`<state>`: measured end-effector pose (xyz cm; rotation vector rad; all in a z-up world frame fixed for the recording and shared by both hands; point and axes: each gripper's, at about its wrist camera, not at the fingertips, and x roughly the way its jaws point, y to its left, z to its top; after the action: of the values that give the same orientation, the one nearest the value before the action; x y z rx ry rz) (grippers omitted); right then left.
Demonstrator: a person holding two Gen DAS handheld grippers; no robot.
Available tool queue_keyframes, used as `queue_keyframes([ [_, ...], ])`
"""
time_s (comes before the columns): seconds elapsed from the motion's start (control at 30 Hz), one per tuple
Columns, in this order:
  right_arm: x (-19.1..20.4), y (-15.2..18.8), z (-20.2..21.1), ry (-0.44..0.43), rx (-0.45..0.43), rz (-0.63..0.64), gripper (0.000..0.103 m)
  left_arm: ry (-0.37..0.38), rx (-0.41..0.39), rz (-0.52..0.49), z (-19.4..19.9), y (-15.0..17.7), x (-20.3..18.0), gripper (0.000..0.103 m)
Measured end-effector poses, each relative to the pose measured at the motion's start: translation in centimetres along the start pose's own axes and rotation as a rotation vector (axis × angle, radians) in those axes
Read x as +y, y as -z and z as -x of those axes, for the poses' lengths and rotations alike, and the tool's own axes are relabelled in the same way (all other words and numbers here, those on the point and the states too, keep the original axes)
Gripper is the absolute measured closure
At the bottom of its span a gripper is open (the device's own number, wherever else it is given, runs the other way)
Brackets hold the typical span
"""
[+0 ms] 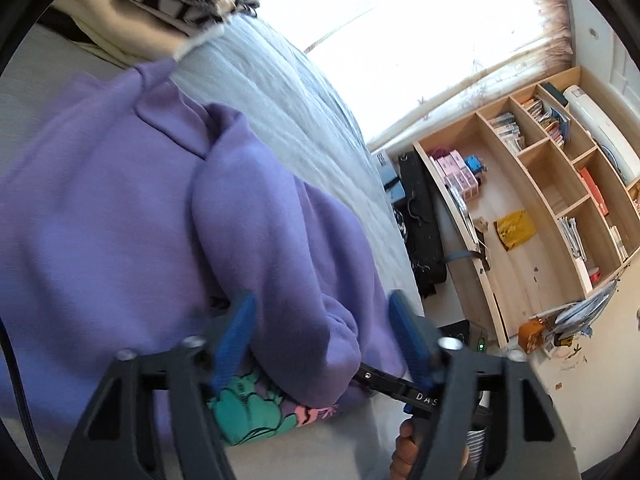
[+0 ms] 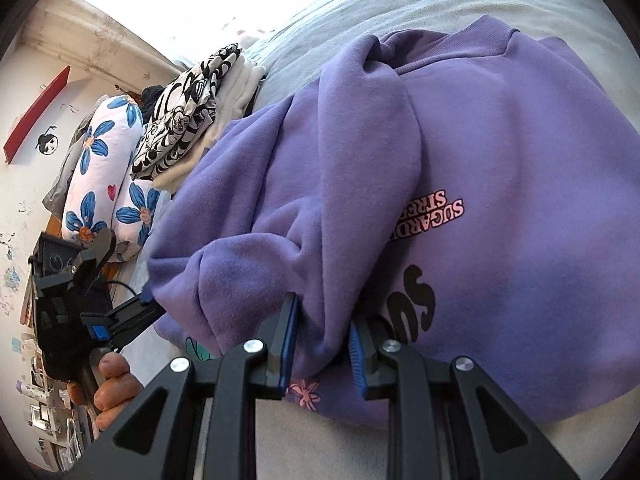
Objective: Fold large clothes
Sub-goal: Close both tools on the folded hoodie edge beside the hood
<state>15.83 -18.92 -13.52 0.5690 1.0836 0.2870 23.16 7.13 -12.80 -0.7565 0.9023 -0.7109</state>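
Fingers of your right gripper (image 2: 322, 344) are clamped on a fold of the purple sweatshirt (image 2: 460, 184) lying on the bed (image 2: 400, 8), while your left gripper (image 1: 322, 332) stands apart around its sleeve.

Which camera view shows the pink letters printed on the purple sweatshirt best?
The right wrist view. There the pink letters lie uncovered on the front of the purple sweatshirt, though partly hidden by a fold. In the left wrist view the sweatshirt shows only plain cloth and a green and pink print; no letters.
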Motion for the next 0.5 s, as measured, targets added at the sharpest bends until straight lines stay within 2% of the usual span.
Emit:
queue_keyframes([
  [0.07,-0.1,0.1,0.0,-0.001,-0.005,-0.005,0.08,-0.033,0.013,0.004,0.1,0.0,0.6,0.065],
  [0.1,-0.1,0.1,0.1,-0.002,-0.005,-0.007,0.08,-0.046,0.02,0.007,0.4,0.0,1.0,0.066],
  [0.23,-0.8,0.1,0.2,-0.037,0.0,-0.053,0.08,-0.083,0.041,0.019,0.5,0.3,2.3,0.066],
  [0.37,-2.0,-0.3,0.3,-0.11,0.013,-0.151,0.088,-0.066,0.054,0.036,0.3,0.5,3.2,0.066],
  [0.5,-2.2,-1.1,0.9,-0.173,0.006,-0.207,0.09,-0.043,0.062,0.053,-0.7,0.6,3.5,0.066],
])
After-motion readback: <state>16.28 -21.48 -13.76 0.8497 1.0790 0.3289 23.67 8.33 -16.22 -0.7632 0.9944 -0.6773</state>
